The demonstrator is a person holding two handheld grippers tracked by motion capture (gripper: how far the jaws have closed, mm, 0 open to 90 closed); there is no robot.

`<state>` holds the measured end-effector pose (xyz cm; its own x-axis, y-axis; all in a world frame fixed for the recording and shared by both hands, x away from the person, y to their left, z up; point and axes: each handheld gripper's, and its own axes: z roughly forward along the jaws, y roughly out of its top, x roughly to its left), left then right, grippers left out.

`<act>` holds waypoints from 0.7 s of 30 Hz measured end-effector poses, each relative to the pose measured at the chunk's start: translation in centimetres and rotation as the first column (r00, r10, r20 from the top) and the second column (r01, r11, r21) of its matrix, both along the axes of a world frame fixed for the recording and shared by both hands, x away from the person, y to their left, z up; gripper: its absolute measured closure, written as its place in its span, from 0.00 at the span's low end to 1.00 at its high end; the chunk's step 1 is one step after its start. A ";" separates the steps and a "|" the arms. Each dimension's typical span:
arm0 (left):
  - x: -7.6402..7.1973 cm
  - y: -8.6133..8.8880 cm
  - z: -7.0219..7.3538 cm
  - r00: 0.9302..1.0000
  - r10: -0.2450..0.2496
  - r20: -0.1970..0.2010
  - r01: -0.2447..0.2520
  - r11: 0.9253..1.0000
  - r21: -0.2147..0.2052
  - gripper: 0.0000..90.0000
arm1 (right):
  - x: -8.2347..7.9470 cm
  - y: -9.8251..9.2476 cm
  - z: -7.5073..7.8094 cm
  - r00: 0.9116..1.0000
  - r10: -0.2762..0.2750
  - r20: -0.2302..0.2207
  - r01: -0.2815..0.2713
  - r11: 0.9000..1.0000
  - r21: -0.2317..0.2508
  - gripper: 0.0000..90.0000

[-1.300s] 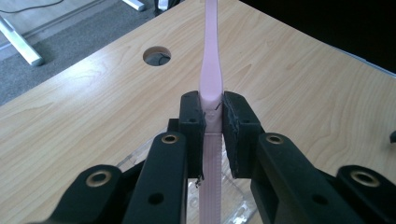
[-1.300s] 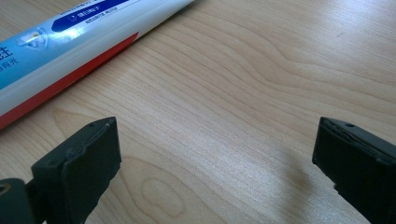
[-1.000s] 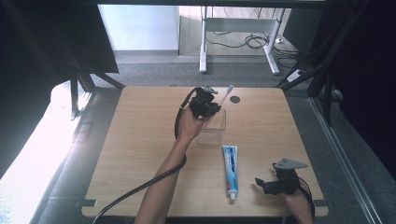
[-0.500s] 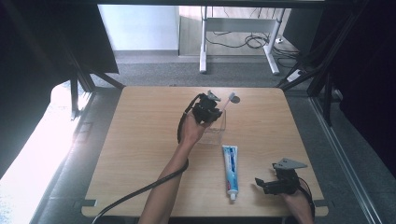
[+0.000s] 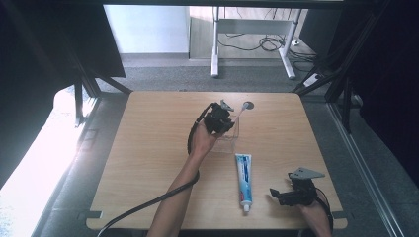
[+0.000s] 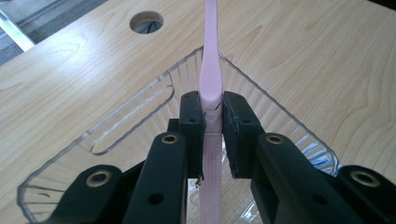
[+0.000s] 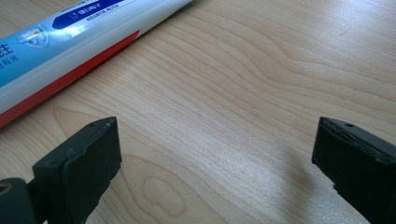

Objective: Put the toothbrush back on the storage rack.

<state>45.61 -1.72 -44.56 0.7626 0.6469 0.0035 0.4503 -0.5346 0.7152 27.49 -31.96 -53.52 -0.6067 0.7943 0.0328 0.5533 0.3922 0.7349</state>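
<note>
A: Pale wood bench [image 5: 148,163], grey floor and a white frame's legs beyond the far edge. Left claw [image 6: 212,122] clamped on pink toothbrush [image 6: 208,70], pads squeezing the handle from both sides. Clear plastic holder [image 6: 116,116] directly under and around the claw, its ribbed wall to either side of the jaws.

B: Right claw [image 7: 210,158] wide, nothing between the jaws, resting low at the near right of the bench. Toothpaste tube [image 5: 243,180] just beside it on its left, lying flat, not touched.

A: Risks, as judged. Holder light and unrestrained; a push from the left claw's jaws against the wall likely to tip or skid it. Handle off the slot's line, likely to catch on the rim and twist in the grip. Early release: brush liable to fall flat on the bench instead of standing.

B: Right claw too far off to steady the holder.

A: Against the frame a second back: left claw lower, down over the holder; brush head now leaning toward the cable hole [image 5: 247,105]. Right claw unchanged. Tube unchanged.
</note>
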 end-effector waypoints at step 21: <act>0.0 -0.6 -0.8 0.999 0.002 -0.032 0.001 0.994 0.105 0.87 | 0.0 0.0 0.0 1.000 0.002 -0.002 -0.002 1.000 -0.003 0.02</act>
